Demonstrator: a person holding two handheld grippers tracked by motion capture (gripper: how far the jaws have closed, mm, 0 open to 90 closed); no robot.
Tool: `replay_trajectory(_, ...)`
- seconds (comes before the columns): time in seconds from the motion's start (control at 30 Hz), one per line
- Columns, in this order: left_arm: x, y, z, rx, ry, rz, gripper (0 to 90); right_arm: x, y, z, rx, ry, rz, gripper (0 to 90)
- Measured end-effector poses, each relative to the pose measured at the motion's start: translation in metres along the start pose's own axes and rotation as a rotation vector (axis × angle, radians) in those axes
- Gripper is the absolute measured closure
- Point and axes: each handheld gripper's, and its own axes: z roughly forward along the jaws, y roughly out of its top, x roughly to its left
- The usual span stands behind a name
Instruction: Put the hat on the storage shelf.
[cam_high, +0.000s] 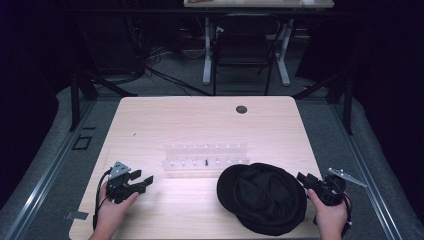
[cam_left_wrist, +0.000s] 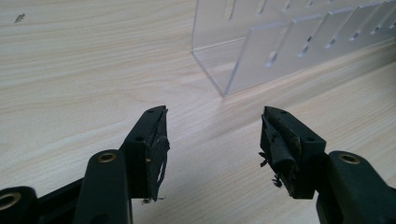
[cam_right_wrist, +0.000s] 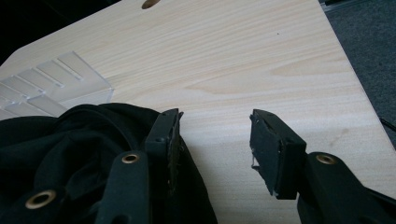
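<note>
With both the left gripper (cam_high: 145, 181) and right gripper (cam_high: 303, 178) spread open and holding nothing, a shallow pinch on the soft black fabric cap (cam_high: 265, 197) may slip, or drag it against the clear acrylic slotted rack (cam_high: 205, 156).

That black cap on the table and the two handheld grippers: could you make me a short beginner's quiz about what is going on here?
1. True or false: the black cap lies closer to the right gripper than to the left gripper.
2. What does the left gripper view show just beyond the open jaws?
A. the clear acrylic rack
B. a red cup
C. a metal spoon
3. Fill in: both grippers stand ____, with nothing between the jaws.

Key
1. True. In the right gripper view one jaw sits right at the cap's edge.
2. A. The rack stands on the wooden table, behind the cap.
3. open.
</note>
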Motion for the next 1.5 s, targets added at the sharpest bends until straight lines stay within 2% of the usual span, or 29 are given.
replay_trajectory(0.33, -0.002, 0.001, -0.002, 0.002, -0.005, 0.007, 42.3, 0.003, 0.004, -0.003, -0.007, 0.013, -0.009, 53.2)
replay_trajectory(0.5, -0.003, 0.002, -0.003, 0.002, -0.005, 0.017, 42.4, 0.005, 0.005, -0.004, 0.004, -0.004, -0.032, 53.7)
replay_trajectory(0.67, -0.005, 0.001, -0.004, 0.016, -0.006, 0.029, 42.4, 0.015, 0.009, -0.011, 0.006, 0.011, -0.022, 54.2)
replay_trajectory(0.73, -0.006, 0.001, -0.003, 0.003, -0.003, 0.033, 42.4, 0.020, 0.012, -0.014, 0.029, 0.028, -0.018, 54.4)
replay_trajectory(0.9, -0.007, 0.001, -0.004, 0.001, -0.003, 0.039, 42.4, 0.036, 0.020, -0.017, 0.072, 0.024, -0.018, 55.3)
replay_trajectory(1.07, -0.007, 0.001, -0.004, -0.003, -0.005, 0.039, 42.4, 0.045, 0.022, -0.021, 0.112, 0.033, -0.034, 55.7)
replay_trajectory(1.27, -0.009, 0.001, -0.005, -0.003, -0.011, 0.044, 42.4, 0.046, 0.020, -0.021, 0.182, 0.015, -0.053, 55.7)
replay_trajectory(1.37, -0.010, 0.001, -0.004, -0.003, -0.014, 0.040, 42.4, 0.047, 0.020, -0.021, 0.211, 0.015, -0.046, 55.7)
replay_trajectory(1.4, -0.010, 0.001, -0.004, -0.003, -0.014, 0.040, 42.4, 0.047, 0.022, -0.023, 0.239, 0.008, -0.066, 55.7)
replay_trajectory(1.5, -0.010, 0.000, -0.005, -0.001, -0.016, 0.041, 42.4, 0.049, 0.024, -0.025, 0.269, 0.014, -0.072, 55.7)
